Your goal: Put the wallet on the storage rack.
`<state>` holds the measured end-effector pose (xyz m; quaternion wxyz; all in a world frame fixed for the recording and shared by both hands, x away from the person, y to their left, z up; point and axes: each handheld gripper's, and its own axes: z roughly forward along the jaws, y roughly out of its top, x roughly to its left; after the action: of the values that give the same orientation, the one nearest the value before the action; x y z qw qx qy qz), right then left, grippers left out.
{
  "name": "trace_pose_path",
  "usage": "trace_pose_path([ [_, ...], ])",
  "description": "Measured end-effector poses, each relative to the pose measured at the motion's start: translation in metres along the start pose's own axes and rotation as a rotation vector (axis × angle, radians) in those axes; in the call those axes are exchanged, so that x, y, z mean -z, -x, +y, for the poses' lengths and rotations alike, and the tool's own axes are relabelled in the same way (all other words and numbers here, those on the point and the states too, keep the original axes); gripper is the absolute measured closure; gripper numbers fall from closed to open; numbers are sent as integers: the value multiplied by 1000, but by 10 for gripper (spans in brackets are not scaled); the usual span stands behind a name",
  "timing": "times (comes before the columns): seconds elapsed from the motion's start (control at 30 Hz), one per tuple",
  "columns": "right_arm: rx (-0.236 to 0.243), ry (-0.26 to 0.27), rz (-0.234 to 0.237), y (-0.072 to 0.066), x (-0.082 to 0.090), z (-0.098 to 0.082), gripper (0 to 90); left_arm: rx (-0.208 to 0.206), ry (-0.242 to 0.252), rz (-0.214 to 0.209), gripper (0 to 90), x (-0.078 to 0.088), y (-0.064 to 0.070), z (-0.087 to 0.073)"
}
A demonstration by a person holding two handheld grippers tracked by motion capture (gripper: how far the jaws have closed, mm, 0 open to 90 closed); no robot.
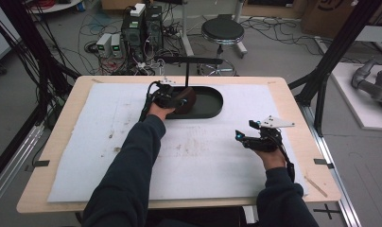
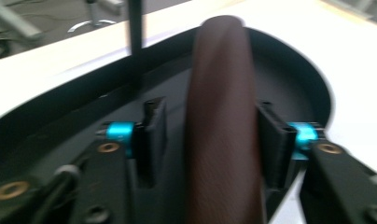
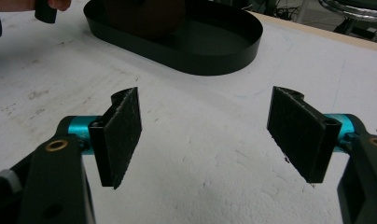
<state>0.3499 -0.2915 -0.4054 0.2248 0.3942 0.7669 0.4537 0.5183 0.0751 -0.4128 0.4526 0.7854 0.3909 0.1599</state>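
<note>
Left hand-held gripper [image 1: 172, 98] sits over the near-left end of the black oval tray [image 1: 212, 111], which lies at about 12 o'clock on the white-covered worktop [image 1: 104, 142]. In the left gripper view the brown disc [image 2: 221, 121] stands on edge between the jaws, lower part inside the tray; one pad sits just against it, the other shows a clear gap, so the jaws are part open and no longer clamping (blur makes the contact side hard to confirm). A thin black post [image 1: 187, 75] rises from the tray just behind, carrying a crossbar. Step in hand reads as setting the disc into the tray. To do it well: open a bit wider so both pads clear, confirm the disc is leaning on the tray wall or post rather than balanced, then back straight out toward 6 o'clock along the jaw line, no sideways drift that would tip it. Right hand-held gripper [image 3: 205, 135] rests at about 4 o'clock on the worktop, jaws wide apart with nothing between them, well clear of the tray; best left parked there.
</note>
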Motion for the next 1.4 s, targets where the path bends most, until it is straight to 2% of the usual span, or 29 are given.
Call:
trace_pose_path([
  [0.1,0,2,-1,1,1,0,265,-15,-9,43,394,6,-1,1],
  [0.2,-3,4,3,0,1,-1,265,-14,3,59,389,15,-2,3],
  [0.27,0,5,-1,1,2,-1,266,-39,5,83,382,24,-1,4],
  [0.43,-1,6,3,1,3,-2,265,-45,53,79,393,53,2,1],
  [0.53,6,10,4,0,2,-1,265,-29,105,65,392,72,4,-3],
  [0.63,9,6,11,-1,2,-1,265,5,164,43,390,94,5,-13],
  [0.73,11,8,16,-2,3,-1,265,31,201,15,384,114,6,-30],
  [0.87,16,-11,41,-3,1,-3,249,29,248,24,258,140,9,-55],
  [0.93,22,-13,37,-3,-1,-3,230,31,267,22,189,151,8,-66],
  [1.07,32,-15,37,-3,-2,-3,219,49,286,20,188,168,6,-84],
  [1.13,40,-16,32,-3,-2,-4,217,40,289,23,188,175,6,-90],
  [1.3,81,-26,16,-6,-2,-3,217,27,301,22,190,188,9,-97],
  [1.4,90,-28,15,-7,-2,-3,217,22,311,32,191,196,8,-101],
])
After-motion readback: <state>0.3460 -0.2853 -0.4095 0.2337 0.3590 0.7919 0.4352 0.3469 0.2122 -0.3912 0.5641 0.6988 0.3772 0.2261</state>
